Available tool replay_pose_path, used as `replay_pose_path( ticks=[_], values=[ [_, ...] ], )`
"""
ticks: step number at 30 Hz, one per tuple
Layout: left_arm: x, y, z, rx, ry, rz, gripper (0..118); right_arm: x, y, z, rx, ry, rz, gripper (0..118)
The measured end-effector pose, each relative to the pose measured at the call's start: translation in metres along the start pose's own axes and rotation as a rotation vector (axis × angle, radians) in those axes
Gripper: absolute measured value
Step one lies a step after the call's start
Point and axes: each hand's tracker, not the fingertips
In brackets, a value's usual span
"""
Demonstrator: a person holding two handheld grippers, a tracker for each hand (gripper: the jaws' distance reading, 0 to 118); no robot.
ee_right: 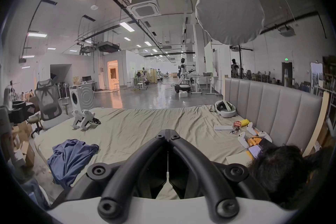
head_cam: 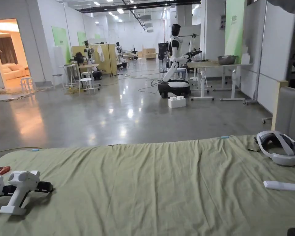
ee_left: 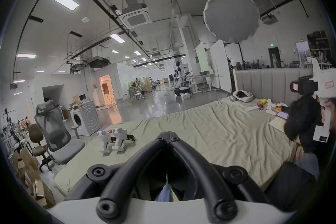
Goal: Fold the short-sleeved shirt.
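The short-sleeved shirt [ee_right: 71,157] is blue and lies crumpled on the near left corner of the bed, partly hanging over the edge. In the right gripper view, my right gripper [ee_right: 167,137] is held above the sheet to the right of the shirt, its jaws shut with nothing between them. In the left gripper view, my left gripper [ee_left: 168,139] is also shut and empty, raised over the bed. A strip of blue cloth [ee_left: 165,193] shows below it, through the gap at the base of the jaws. A hand at the right edge holds the right gripper's white handle [ee_left: 324,122].
The bed has a wrinkled pale green sheet [head_cam: 162,184] and a grey padded headboard [ee_right: 272,111]. Two spare white grippers [head_cam: 19,190] lie at its far left. A white headset [head_cam: 280,147], a white bar [head_cam: 282,185], controllers [ee_right: 243,138] and small items lie along the right.
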Motion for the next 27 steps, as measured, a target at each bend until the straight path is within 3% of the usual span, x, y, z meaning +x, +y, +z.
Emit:
replay_pose_path(
  ticks=[5,9,16,23,24,25,26,27],
  values=[
    [0.003,0.001,-0.003,-0.021,-0.018,0.024,1,-0.013,-0.001,-0.001,-0.003,0.008,0.033,2],
    [-0.011,-0.002,-0.003,-0.011,-0.057,0.174,1,-0.015,-0.003,0.000,-0.005,0.018,0.042,2],
    [-0.033,-0.011,-0.002,-0.026,-0.065,0.280,1,-0.014,-0.007,0.001,-0.015,0.041,0.001,2],
    [-0.059,-0.033,-0.010,-0.129,0.004,0.286,4,-0.016,-0.025,0.002,-0.069,0.092,-0.013,2],
    [-0.065,-0.039,-0.015,-0.158,0.025,0.286,17,-0.016,-0.029,0.001,-0.082,0.101,-0.016,2],
    [-0.072,-0.045,-0.020,-0.177,0.042,0.292,57,-0.015,-0.034,0.001,-0.097,0.108,-0.021,2],
    [-0.079,-0.051,-0.028,-0.222,0.043,0.306,89,-0.016,-0.039,-0.001,-0.115,0.113,-0.024,2],
    [-0.088,-0.059,-0.040,-0.272,0.030,0.317,96,-0.016,-0.043,-0.003,-0.135,0.115,-0.028,2]
  ],
)
